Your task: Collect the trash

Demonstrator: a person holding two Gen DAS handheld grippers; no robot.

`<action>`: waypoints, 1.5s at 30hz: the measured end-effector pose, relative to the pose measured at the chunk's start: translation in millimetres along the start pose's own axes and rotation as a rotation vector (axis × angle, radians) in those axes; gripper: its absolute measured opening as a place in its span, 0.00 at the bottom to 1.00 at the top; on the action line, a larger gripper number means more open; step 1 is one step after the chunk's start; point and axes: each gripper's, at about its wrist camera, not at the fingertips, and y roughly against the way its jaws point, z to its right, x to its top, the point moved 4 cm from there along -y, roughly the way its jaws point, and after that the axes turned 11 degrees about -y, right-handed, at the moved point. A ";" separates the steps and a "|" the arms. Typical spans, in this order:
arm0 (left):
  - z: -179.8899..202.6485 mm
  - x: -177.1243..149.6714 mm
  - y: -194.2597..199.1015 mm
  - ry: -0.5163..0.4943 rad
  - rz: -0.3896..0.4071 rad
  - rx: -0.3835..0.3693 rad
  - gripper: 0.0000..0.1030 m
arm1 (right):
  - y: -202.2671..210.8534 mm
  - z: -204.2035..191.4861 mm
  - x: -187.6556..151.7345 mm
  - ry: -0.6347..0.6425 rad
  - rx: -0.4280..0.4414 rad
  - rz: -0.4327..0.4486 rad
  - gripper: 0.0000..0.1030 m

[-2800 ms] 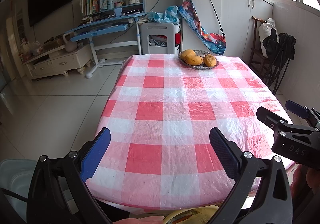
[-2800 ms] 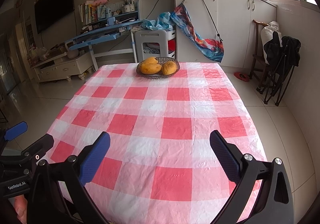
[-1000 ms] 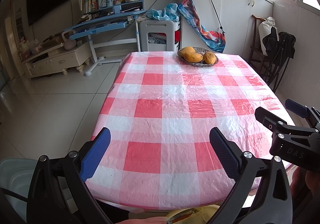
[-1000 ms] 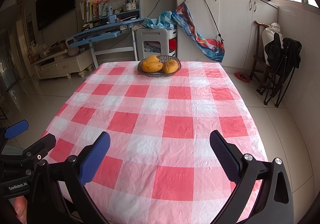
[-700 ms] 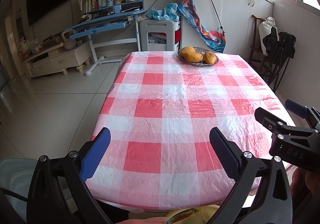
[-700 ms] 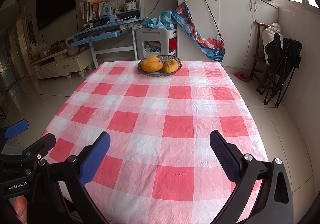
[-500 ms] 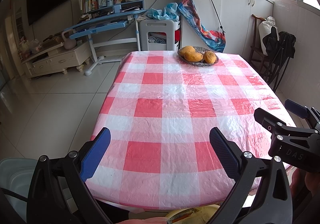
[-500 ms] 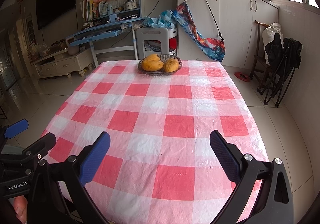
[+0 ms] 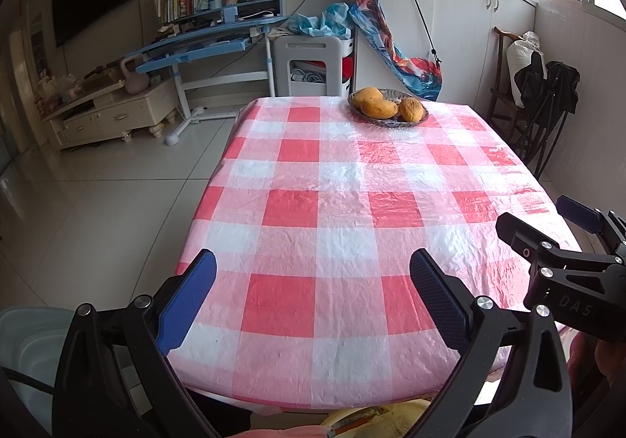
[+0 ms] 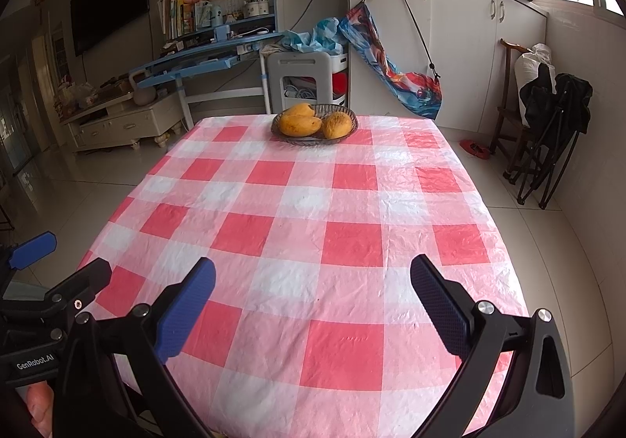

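Note:
A table with a red and white checked cloth [image 9: 340,203] [image 10: 313,227] fills both views. No loose trash shows on the cloth. My left gripper [image 9: 313,293] hangs open over the near edge, nothing between its fingers. My right gripper [image 10: 313,301] is open too, beside it to the right, and shows in the left wrist view [image 9: 547,230]. The left gripper's arm [image 10: 43,273] shows at the left of the right wrist view. A yellow item [image 9: 375,418] peeks out below the table's near edge, mostly hidden.
A dark bowl [image 9: 391,121] [image 10: 313,135] with three mangoes [image 9: 377,107] [image 10: 299,125] stands at the far end. A pale bin [image 9: 27,344] sits at lower left. Beyond are a blue desk [image 9: 203,43], a white stool [image 9: 313,62], cabinets [image 9: 450,27] and a folded chair [image 10: 547,133].
Both views have shifted only slightly; the bowl sits a little higher in frame than 2.8 s ago. Both grippers stay open and hold nothing.

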 end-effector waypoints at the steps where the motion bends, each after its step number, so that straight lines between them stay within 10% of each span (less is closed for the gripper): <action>1: -0.4 0.1 -0.2 -0.001 0.000 0.000 0.93 | -0.3 -0.6 0.3 0.001 0.000 -0.001 0.93; 45: 0.8 -1.7 1.0 0.045 0.003 -0.028 0.93 | -2.3 -1.7 -3.1 0.004 0.000 -0.008 0.93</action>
